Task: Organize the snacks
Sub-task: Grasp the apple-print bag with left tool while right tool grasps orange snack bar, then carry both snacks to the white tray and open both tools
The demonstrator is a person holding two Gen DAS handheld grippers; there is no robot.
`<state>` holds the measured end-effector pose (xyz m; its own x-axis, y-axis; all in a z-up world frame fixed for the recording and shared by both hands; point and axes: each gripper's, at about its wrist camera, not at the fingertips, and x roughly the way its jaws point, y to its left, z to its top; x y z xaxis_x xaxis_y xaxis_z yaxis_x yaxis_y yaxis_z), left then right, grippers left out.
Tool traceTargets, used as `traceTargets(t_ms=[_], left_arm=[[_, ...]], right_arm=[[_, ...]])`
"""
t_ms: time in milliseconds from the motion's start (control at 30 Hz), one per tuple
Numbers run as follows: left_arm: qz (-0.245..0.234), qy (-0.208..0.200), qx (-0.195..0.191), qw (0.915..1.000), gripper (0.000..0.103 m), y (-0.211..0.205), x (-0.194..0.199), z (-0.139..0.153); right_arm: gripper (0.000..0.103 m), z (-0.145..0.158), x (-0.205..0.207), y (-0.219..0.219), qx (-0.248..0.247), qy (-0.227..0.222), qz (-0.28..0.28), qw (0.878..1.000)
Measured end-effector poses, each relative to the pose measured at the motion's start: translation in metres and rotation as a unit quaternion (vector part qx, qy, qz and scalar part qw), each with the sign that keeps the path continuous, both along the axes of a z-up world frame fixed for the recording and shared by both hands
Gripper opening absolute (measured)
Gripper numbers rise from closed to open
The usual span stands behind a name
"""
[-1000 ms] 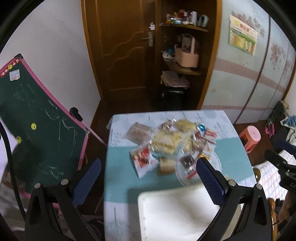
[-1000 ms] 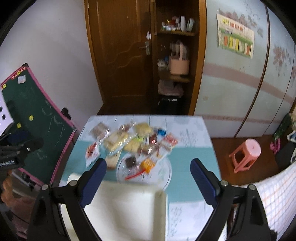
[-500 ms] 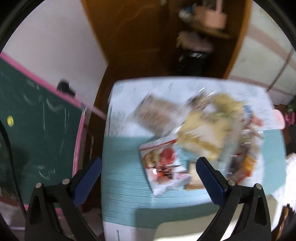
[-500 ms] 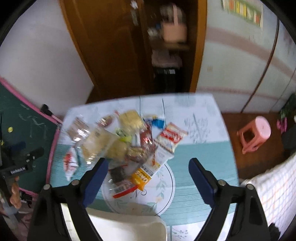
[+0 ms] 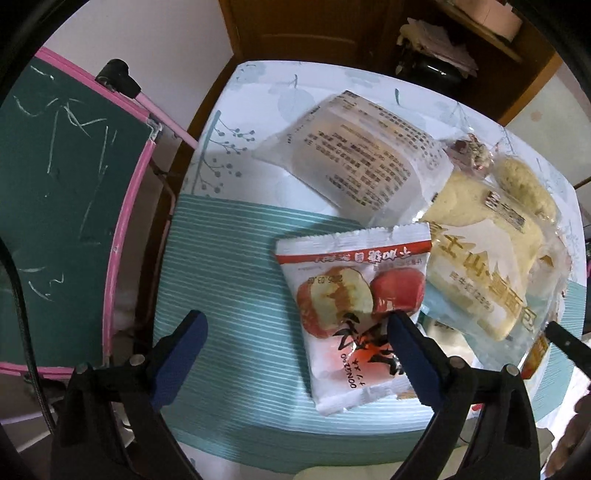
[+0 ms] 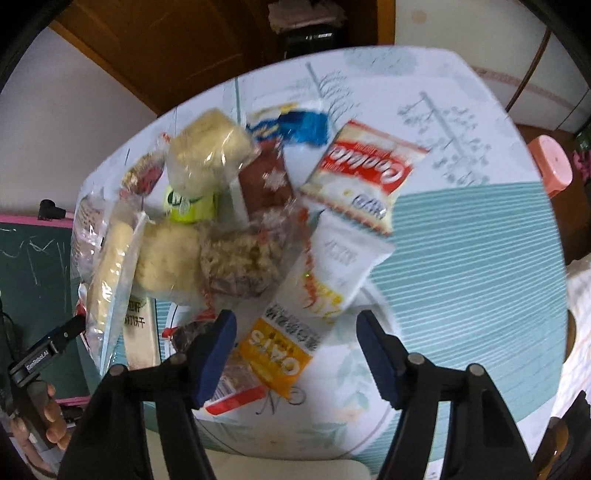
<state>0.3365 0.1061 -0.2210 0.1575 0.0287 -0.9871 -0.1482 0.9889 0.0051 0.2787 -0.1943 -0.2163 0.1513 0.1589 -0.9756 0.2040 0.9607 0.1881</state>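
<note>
Surface (image 5: 236, 266) is wearing a cloth of teal stripes and white leaf print. Green chalkboard (image 5: 55, 192) with pink frame is standing just beside its left edge. Brown wooden door (image 6: 177, 48) and white wall (image 5: 147, 33) are sitting behind — shelf with folded cloths (image 5: 439, 40) adjoining. Pink stool (image 6: 552, 166) is standing on brown floor at right.

The tablecloth (image 5: 229, 266) was teal with thin white stripes, and white with grey-blue leaf sprigs farther back. The nearest snack packet (image 5: 354, 314) was white with a red band and red-orange fruit halves. An oats bar wrapper (image 6: 277, 354) was orange with white lettering. The chalkboard (image 5: 62, 206) was green, framed in pink. Both grippers' pads (image 5: 181, 354) were dark blue.
</note>
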Motion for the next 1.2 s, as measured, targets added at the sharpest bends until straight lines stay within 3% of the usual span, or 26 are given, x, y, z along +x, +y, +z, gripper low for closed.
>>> traceTargets(t_ms=[100, 167, 467, 667, 700, 833, 1033, 1200], left_arm=[[-0.012, 0.0, 0.001, 0.9999, 0.098, -0.009, -0.004, 0.002], [-0.013, 0.002, -0.001, 0.9999, 0.098, -0.012, -0.005, 0.002], [0.016, 0.009, -0.032, 0.9993, 0.098, -0.006, 0.002, -0.001], [0.03, 0.072, -0.029, 0.9966, 0.098, -0.014, 0.009, -0.036], [0.035, 0.088, -0.037, 0.9949, 0.093, -0.014, 0.009, -0.042], [0.02, 0.063, -0.027, 0.9974, 0.061, -0.014, 0.01, -0.03], [0.035, 0.041, -0.026, 0.9982, 0.053, -0.005, -0.006, -0.005], [0.012, -0.031, -0.028, 0.9991, 0.052, -0.004, -0.042, 0.054]], right_arm=[[0.066, -0.01, 0.003, 0.008, -0.017, 0.011, 0.003, 1.0], [0.058, -0.018, 0.004, 0.012, -0.022, 0.022, 0.006, 0.999], [0.048, -0.029, 0.003, 0.025, -0.051, 0.029, 0.017, 0.998], [0.046, -0.031, -0.001, 0.03, -0.058, 0.027, 0.025, 0.998], [0.045, -0.03, -0.002, 0.03, -0.059, 0.027, 0.027, 0.998], [0.041, -0.028, -0.007, 0.025, -0.063, 0.024, 0.033, 0.997], [0.039, -0.005, -0.025, 0.006, -0.043, 0.003, 0.018, 0.999], [0.038, 0.031, -0.047, -0.008, -0.037, -0.032, 0.012, 0.999]])
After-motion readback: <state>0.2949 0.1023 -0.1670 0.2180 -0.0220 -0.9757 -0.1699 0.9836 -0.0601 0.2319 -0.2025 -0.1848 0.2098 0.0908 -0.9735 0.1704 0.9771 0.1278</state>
